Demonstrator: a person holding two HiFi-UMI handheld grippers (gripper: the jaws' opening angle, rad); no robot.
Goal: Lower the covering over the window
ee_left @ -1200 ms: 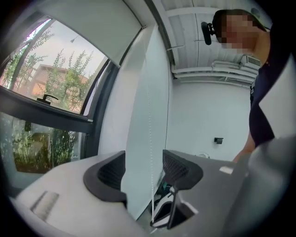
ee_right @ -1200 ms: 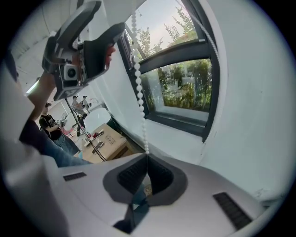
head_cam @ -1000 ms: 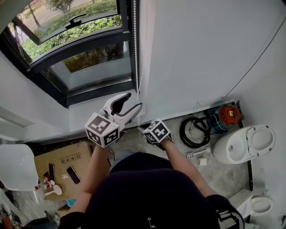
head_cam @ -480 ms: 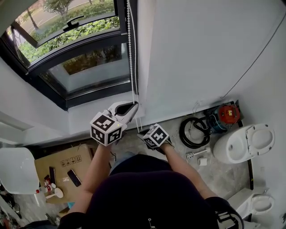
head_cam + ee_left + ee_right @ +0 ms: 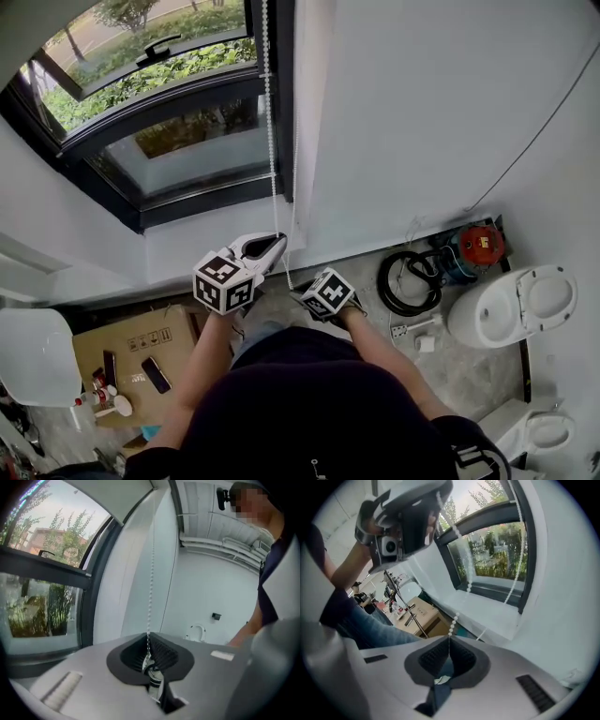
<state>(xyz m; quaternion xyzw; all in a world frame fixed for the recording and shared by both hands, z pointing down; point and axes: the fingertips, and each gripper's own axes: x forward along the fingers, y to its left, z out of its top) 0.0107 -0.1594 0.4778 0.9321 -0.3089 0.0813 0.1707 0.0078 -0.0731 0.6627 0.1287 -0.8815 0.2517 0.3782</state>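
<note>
Head view: bead chain (image 5: pixel 271 141) upright beside window frame (image 5: pixel 284 103), left tongs (image 5: pixel 275 244) and right tongs (image 5: pixel 298 292) tight on it.

Cannot follow the bead chain (image 5: pixel 271 141) past the top edge; cannot identify dark items (image 5: pixel 155 367) on cardboard box (image 5: pixel 131 336), lower left.

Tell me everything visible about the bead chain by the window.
The bead chain is a string of small white beads, plastic by the look. It hangs taut along the right edge of the dark window frame. The left gripper is shut on it higher up, the right gripper lower down, with a short stretch running between them.
</note>
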